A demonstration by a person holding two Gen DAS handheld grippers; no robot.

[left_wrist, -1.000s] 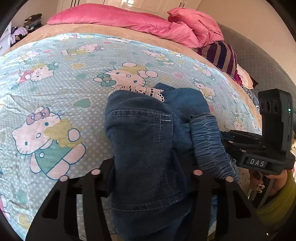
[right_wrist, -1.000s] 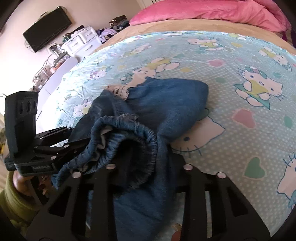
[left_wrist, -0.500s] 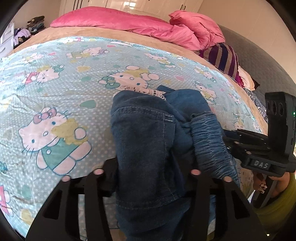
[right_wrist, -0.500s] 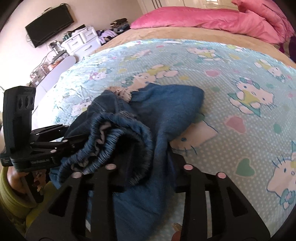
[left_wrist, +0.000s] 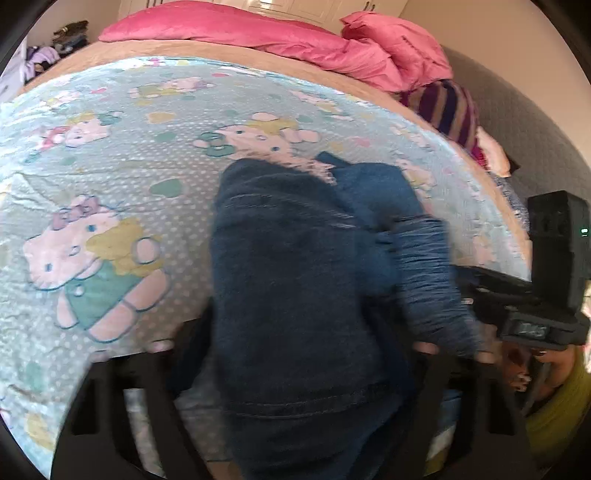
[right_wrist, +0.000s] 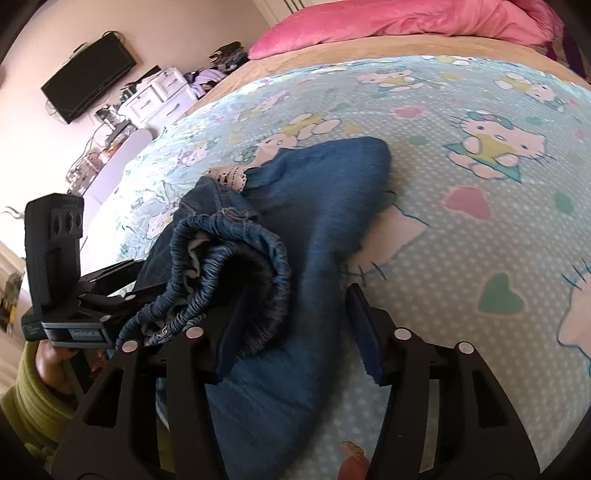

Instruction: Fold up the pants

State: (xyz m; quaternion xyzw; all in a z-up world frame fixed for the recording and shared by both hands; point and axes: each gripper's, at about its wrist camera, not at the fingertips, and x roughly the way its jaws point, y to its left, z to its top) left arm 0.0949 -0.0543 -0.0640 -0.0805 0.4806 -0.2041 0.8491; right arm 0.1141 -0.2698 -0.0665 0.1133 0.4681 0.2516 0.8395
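At the near edge of the bed, right gripper [right_wrist: 299, 332] poised over the pants [right_wrist: 325, 206], fingers spread and just lately opening, blue pads standing either side of a fold of denim without pressing it; one pad tucked against the gathered waistband [right_wrist: 236, 258], the other clear of the cloth over bare sheet [right_wrist: 461, 258]. Just beside, left gripper [left_wrist: 291, 347] aimed at the same heap from the other side, fingers apart and likewise opening, denim draped thick between and over them; pads buried and the view blurred, so impossible to tell whether any cloth is pinched there. Behind that gripper, a hand [right_wrist: 51, 362] in a green sleeve [right_wrist: 26, 391].

Pants lying bunched close to the near edge, roughly midway along it, doubled into a loose bundle, waistband rolled on top, a strip of lace trim [right_wrist: 227, 175] peeping out at the far side.

Judged from the lie of the cloth: a release after bringing one end over the other, fold made but untidy. Next move likely calling for a fresh grip on the waistband and a tug to flatten and square the layers, or a second fold across; care needed not to drag the bundle off the near edge.

Beyond, open cartoon-print sheet, then a pink duvet [left_wrist: 258, 33] and a striped cushion [left_wrist: 447, 110] at the far end; off the bed, white drawers [right_wrist: 159, 92] and a wall-mounted television [right_wrist: 88, 75].
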